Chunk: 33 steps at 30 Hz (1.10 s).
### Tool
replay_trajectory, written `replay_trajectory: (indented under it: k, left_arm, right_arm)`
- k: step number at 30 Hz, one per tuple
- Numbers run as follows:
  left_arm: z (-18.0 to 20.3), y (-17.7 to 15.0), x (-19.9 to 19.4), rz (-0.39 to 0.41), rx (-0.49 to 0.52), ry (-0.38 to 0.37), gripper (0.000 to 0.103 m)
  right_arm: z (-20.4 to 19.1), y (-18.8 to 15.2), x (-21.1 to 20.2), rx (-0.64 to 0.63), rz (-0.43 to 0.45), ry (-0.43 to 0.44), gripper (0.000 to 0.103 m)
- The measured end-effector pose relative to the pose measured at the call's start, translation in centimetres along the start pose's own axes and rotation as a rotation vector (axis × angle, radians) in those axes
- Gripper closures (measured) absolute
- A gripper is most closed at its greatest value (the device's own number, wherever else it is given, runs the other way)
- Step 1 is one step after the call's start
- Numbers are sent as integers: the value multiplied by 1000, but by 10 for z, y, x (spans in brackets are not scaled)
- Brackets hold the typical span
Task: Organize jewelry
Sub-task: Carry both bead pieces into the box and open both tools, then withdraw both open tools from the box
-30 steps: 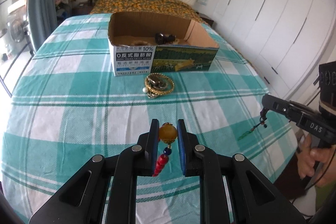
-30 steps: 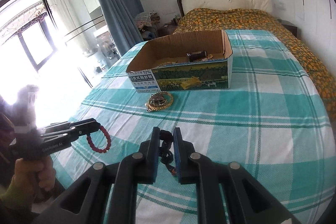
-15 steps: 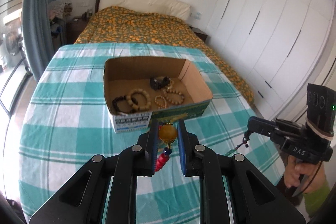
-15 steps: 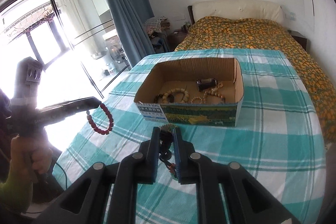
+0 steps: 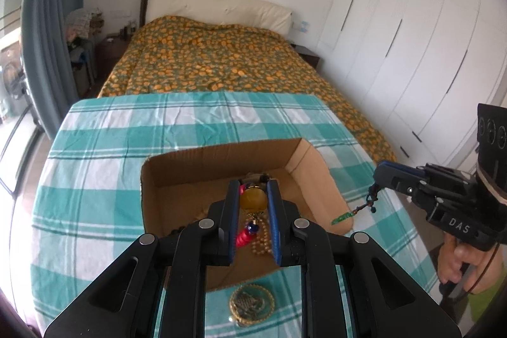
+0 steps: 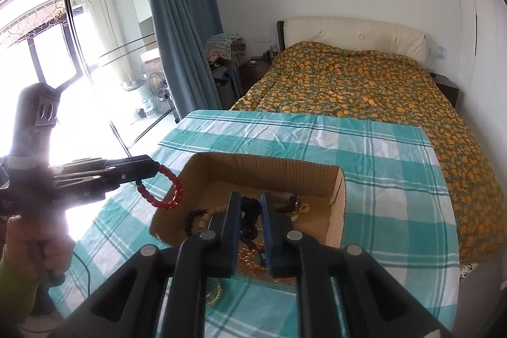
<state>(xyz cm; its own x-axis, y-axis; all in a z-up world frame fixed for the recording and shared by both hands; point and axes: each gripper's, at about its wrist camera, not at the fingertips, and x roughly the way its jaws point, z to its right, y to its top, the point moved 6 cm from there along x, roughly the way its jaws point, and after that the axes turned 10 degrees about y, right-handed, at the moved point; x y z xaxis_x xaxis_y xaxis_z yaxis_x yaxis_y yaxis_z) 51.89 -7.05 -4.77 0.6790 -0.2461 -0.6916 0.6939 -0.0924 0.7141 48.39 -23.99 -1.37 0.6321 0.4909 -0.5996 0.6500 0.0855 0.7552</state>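
Note:
My left gripper (image 5: 253, 187) is shut on a red bead bracelet with an amber bead (image 5: 253, 200) and holds it over the open cardboard box (image 5: 221, 157). The red beads hang below it in the right wrist view (image 6: 169, 187). My right gripper (image 6: 250, 200) is shut on a dark cord pendant (image 6: 248, 211) with a green charm (image 5: 343, 217), also above the box (image 6: 266, 165). Several bead bracelets (image 6: 196, 219) lie inside the box. A gold chain piece (image 5: 252, 303) lies on the cloth in front of the box.
The box stands on a table with a teal checked cloth (image 5: 104, 148). Behind it is a bed with an orange patterned cover (image 5: 215, 62). White wardrobes (image 5: 412, 37) are on the right, a blue curtain (image 6: 177, 30) and glass doors on the left.
Both grippers have risen and moved forward from low over the cloth to above the box, each still holding its piece. The gold chain is now below and behind the fingers.

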Motion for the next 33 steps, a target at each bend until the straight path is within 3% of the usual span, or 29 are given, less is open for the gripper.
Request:
replay_trajectory:
  k: [6, 11, 12, 13, 14, 16, 19, 23, 27, 33]
  left_arm:
    - [-4, 0, 62, -74, -7, 31, 87]
    - [0, -12, 92, -116, 28, 74, 85]
    - [-1, -15, 93, -114, 29, 84, 81]
    - [-2, -17, 94, -116, 29, 94, 59]
    - [-4, -21, 92, -117, 25, 107, 35]
    - [-7, -26, 81, -88, 21, 116, 21]
    - [-8, -39, 60, -72, 41, 123, 19]
    - [-2, -72, 23, -61, 89, 129, 11]
    - [4, -122, -8, -48, 124, 170, 5]
    - [11, -203, -19, -107, 122, 227, 5]
  right_arm:
    - [42, -4, 48, 21, -71, -51, 90]
    - [65, -21, 75, 18, -128, -107, 86]
    - [68, -25, 78, 24, -142, -110, 82]
    - [70, -28, 80, 31, -151, -111, 66]
    - [72, -32, 79, 42, -148, -118, 52]
    - [72, -37, 70, 59, -117, -129, 49]
    - [62, -48, 55, 53, -105, -146, 48]
    - [35, -77, 34, 25, -114, -171, 39]
    - [2, -115, 13, 24, -114, -192, 39]
    - [-35, -166, -4, 7, -116, -255, 39]
